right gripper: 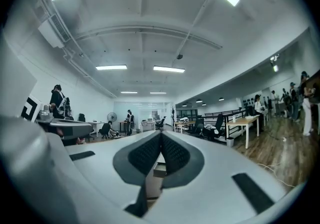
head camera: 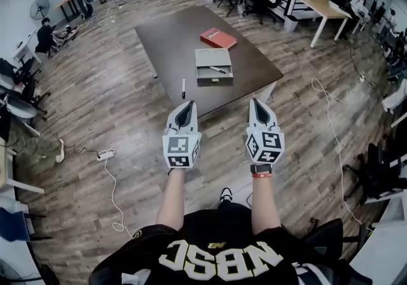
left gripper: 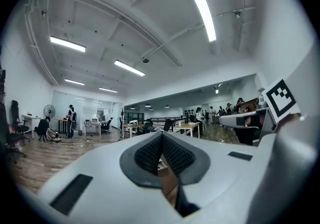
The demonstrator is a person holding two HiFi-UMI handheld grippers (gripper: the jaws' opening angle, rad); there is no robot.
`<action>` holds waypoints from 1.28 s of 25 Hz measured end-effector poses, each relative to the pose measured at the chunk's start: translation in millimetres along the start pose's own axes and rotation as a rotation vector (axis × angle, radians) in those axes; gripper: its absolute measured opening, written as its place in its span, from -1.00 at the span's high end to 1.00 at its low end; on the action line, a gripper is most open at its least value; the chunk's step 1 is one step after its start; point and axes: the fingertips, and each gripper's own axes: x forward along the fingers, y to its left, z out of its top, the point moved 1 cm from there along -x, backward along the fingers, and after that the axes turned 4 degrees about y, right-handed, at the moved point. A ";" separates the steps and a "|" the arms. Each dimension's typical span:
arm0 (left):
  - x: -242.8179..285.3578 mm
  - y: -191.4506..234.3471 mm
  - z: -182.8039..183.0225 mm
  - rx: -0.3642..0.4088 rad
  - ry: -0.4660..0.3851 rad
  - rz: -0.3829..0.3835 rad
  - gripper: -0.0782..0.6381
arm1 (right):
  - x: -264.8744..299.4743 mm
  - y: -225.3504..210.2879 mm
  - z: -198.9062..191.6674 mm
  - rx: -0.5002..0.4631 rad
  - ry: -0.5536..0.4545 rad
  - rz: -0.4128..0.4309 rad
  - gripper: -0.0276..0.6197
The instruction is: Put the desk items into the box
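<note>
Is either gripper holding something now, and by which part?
Nothing is held: the left gripper and the right gripper are both shut and empty.

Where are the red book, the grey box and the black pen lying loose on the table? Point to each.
red book (head camera: 218,37): head view, middle of its cover.
grey box (head camera: 213,56): head view, its upper panel.
black pen (head camera: 184,88): head view, middle of its barrel.

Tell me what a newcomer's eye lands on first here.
Two marker-cubed grippers, the left gripper and right gripper, stand side by side in the foreground of the head view, jaws together and empty. Beyond them a dark table carries a grey box with a red book behind it, and a pen lies near the table's front edge.
</note>
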 end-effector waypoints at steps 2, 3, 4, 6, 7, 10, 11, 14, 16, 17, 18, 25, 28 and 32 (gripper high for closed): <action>27.9 -3.0 3.1 0.011 0.001 0.011 0.75 | 22.8 -17.1 4.5 0.010 -0.005 0.025 0.89; 41.3 -4.1 2.7 0.011 0.004 0.017 0.75 | 33.9 -24.8 4.7 0.011 -0.001 0.038 0.89; 53.3 -4.7 0.9 0.009 0.009 0.026 0.75 | 44.3 -32.1 3.3 0.011 0.006 0.051 0.89; 73.8 -6.2 -5.1 0.003 0.023 0.045 0.75 | 62.4 -46.1 -2.6 0.019 0.017 0.073 0.89; 83.2 -7.4 -8.6 0.004 0.030 0.052 0.75 | 70.5 -52.3 -6.3 0.026 0.022 0.084 0.89; 108.0 -12.7 -21.4 -0.008 0.048 0.071 0.75 | 91.7 -68.0 -21.1 0.045 0.047 0.129 0.89; 113.8 -15.8 -26.4 -0.017 0.054 0.078 0.75 | 97.3 -73.0 -27.4 0.053 0.060 0.144 0.89; 130.4 -20.7 -38.6 -0.013 0.093 0.089 0.75 | 117.5 -80.4 -42.1 0.082 0.102 0.188 0.89; 140.3 -13.8 -44.2 -0.006 0.120 0.094 0.75 | 129.3 -73.9 -48.2 0.084 0.123 0.219 0.89; 145.5 -8.2 -45.5 -0.008 0.125 0.099 0.75 | 135.6 -69.7 -50.3 0.080 0.129 0.231 0.89; 151.9 -2.5 -45.5 -0.009 0.126 0.102 0.75 | 143.3 -66.4 -51.8 0.079 0.132 0.239 0.89; 226.9 39.5 -50.8 -0.010 0.104 0.082 0.75 | 224.6 -74.2 -50.7 0.048 0.134 0.235 0.88; 266.7 57.6 -54.3 -0.024 0.095 0.068 0.75 | 267.0 -88.7 -45.4 0.045 0.137 0.217 0.88; 314.9 94.9 -50.2 -0.025 0.090 0.056 0.75 | 323.9 -85.0 -35.6 0.152 0.138 0.244 0.88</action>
